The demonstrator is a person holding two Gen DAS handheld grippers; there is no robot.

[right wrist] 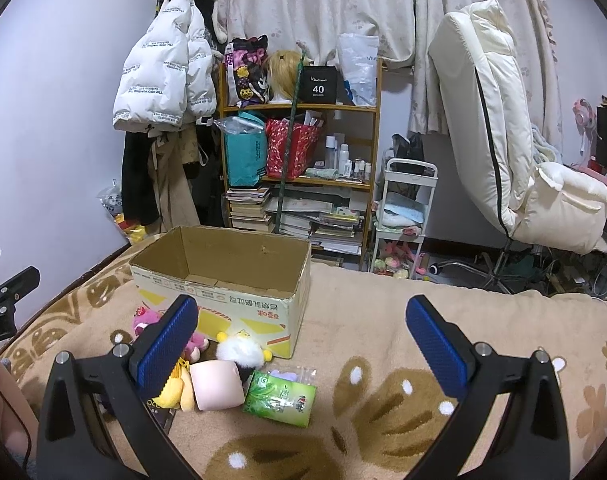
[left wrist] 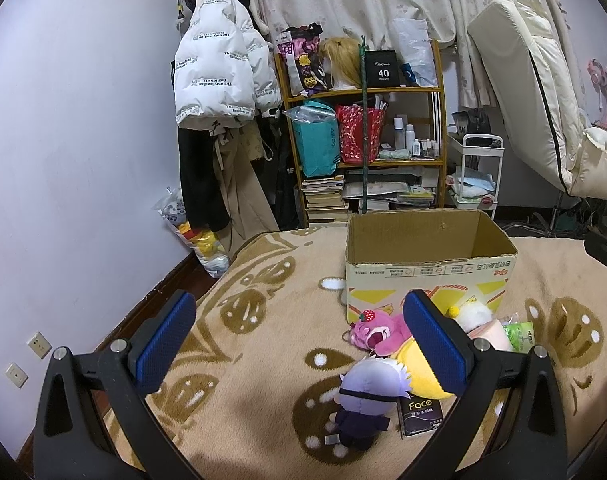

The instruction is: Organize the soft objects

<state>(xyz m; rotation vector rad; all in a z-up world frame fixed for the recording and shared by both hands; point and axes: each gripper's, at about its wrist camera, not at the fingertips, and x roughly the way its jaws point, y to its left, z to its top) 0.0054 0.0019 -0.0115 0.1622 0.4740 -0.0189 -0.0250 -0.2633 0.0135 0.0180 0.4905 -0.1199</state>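
An open, empty cardboard box (left wrist: 427, 268) (right wrist: 223, 276) stands on the brown patterned blanket (left wrist: 263, 320). In front of it lie soft toys: a pink bear (left wrist: 377, 330) (right wrist: 143, 320), a white fluffy plush (left wrist: 473, 314) (right wrist: 239, 350), a yellow plush (left wrist: 417, 364) (right wrist: 177, 390), a pale pink plush (right wrist: 217, 386) and a lilac-haired doll (left wrist: 369, 396). My left gripper (left wrist: 299, 344) is open and empty above the blanket, left of the toys. My right gripper (right wrist: 303, 344) is open and empty, right of the toys.
A green tissue pack (right wrist: 279, 396) (left wrist: 519, 334) and a dark "Face" pack (left wrist: 419, 416) lie among the toys. Behind the bed stand a cluttered shelf (left wrist: 363, 128), hanging coats (left wrist: 219, 80), a white cart (right wrist: 403, 216) and a cream chair (right wrist: 503, 140).
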